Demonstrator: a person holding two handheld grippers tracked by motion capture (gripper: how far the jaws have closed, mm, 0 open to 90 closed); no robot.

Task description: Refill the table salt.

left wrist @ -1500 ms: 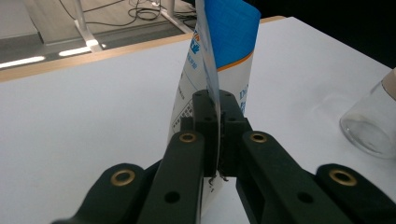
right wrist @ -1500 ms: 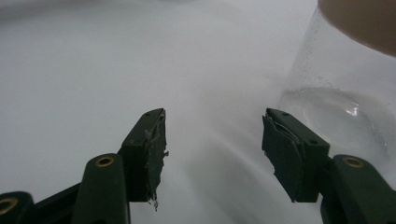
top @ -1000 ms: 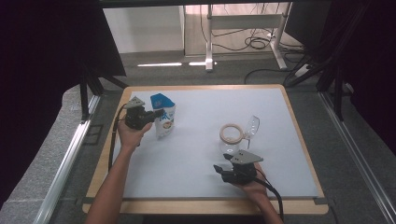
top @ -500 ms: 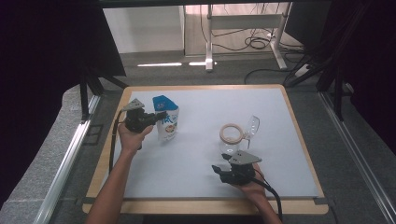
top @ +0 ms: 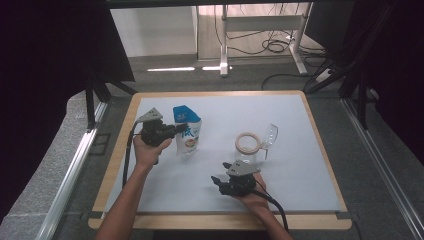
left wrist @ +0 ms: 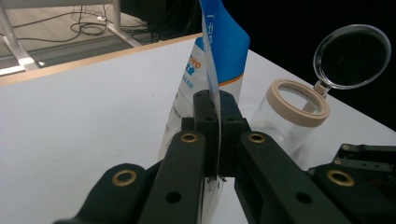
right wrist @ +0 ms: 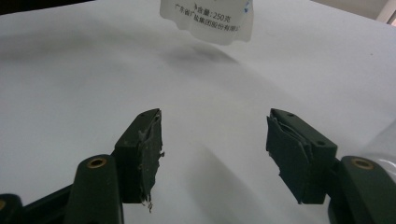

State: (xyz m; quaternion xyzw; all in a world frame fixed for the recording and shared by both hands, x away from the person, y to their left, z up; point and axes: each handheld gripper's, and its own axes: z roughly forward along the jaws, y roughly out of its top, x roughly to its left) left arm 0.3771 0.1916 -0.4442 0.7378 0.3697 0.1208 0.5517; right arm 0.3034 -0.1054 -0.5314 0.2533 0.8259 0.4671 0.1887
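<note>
White mat on a wood-framed table (top: 320,150), dark curtains all round, cables on the floor behind, so that's my workspace. Starting at the jaws: my left gripper (left wrist: 212,105) is clamped right down on the side seam of the blue-and-white pouch (top: 187,131), with the film pinched flat between the 2 pads. Pouch hangs upright, long axis vertical, bottom edge looking just off the mat, though I can't swear to it.

My right gripper (right wrist: 212,140) has its jaws spread wide with nothing between them, resting low over bare mat.

Landmark is the glass jar (top: 248,150): it stands upright with its tan ring mouth open and the clear lid (top: 269,136) flipped back on its far side. Pouch is well to the left of the jar, and the right gripper sits just on my side of it, jaws pointing left toward the pouch bottom.

So I reckon the right hand is far nearer the jar. Left forearm runs in straight, wrist level.
</note>
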